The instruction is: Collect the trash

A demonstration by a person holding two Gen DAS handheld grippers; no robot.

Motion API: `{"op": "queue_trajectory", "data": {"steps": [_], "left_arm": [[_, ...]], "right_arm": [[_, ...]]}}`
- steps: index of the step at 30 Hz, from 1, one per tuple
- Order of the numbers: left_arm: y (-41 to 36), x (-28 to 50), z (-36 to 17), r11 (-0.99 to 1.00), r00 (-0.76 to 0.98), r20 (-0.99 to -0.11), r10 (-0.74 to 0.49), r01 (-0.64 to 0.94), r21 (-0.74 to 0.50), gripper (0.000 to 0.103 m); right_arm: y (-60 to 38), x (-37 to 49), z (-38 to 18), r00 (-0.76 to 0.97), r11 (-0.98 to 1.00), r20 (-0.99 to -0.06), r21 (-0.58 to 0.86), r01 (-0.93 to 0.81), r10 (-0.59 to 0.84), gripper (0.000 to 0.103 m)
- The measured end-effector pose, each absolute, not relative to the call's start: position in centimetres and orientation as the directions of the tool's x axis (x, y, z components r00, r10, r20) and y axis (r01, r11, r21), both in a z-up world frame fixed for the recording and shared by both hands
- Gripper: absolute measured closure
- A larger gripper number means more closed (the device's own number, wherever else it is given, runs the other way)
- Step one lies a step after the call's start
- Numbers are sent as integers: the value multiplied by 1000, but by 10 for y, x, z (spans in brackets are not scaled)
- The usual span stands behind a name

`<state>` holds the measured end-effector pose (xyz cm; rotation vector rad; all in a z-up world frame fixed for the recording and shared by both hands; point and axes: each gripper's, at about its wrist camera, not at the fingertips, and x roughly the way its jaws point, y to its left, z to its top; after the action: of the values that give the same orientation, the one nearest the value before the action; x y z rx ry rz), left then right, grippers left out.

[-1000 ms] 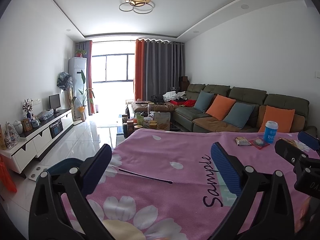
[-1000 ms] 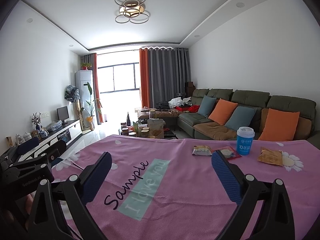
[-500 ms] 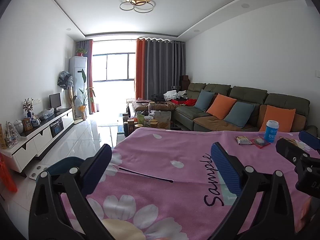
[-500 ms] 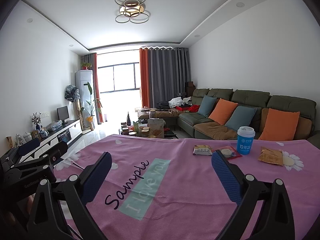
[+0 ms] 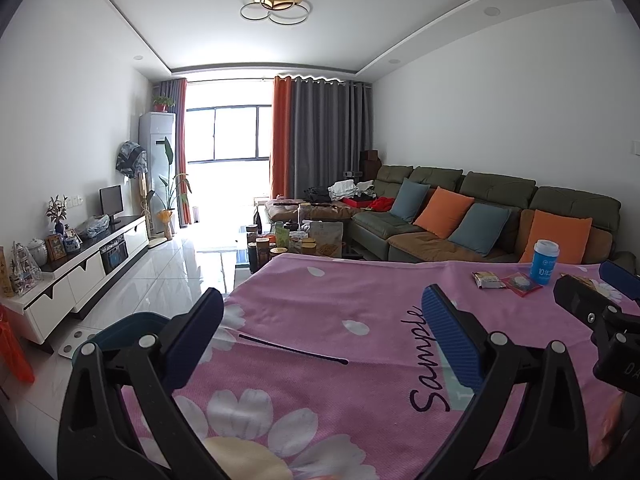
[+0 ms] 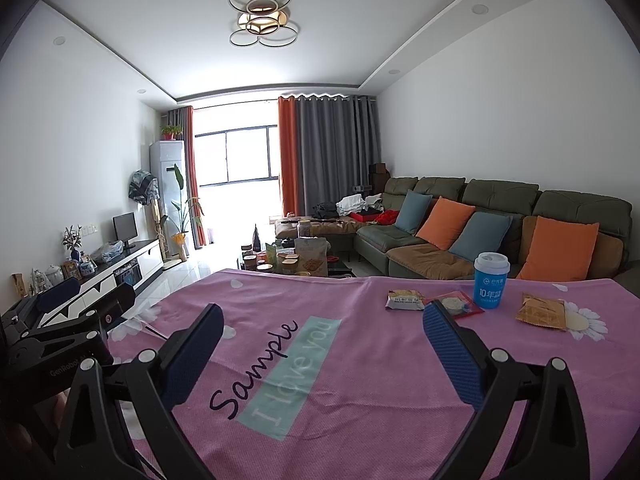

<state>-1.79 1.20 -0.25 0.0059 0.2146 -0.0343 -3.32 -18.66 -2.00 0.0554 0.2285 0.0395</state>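
Both claws are spread wide with nothing between their blue pads: the left claw (image 5: pixel 320 320) low in the left wrist view, the right claw (image 6: pixel 322 326) low in the right wrist view, each above a counter under a pink flowered cloth (image 6: pixel 360 400) printed "Sample I love you".

The trash sits in the right half of the right wrist view, toward the counter's far edge. A blue paper cup (image 6: pixel 491 280) with a white lid and white print stands upright. Just left of it lies a flat red wrapper (image 6: pixel 460 306) with a pale round patch, partly hidden behind the right claw's pad. Further left is a small crinkled snack packet (image 6: pixel 405 300), tan and white. To the right of the cup an orange-brown packet (image 6: pixel 541 312) lies flat beside a printed daisy.

A thin black stick (image 5: pixel 294 349) lies on the cloth at the centre of the left wrist view.
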Motion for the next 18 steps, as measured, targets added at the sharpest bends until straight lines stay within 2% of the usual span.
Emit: {"op": "queue_trajectory", "data": {"steps": [18], "left_arm": [[13, -20, -5, 1000, 977, -209, -27, 29, 7, 5]], "right_arm": [[-187, -33, -20, 973, 998, -225, 59, -32, 44, 7]]}}
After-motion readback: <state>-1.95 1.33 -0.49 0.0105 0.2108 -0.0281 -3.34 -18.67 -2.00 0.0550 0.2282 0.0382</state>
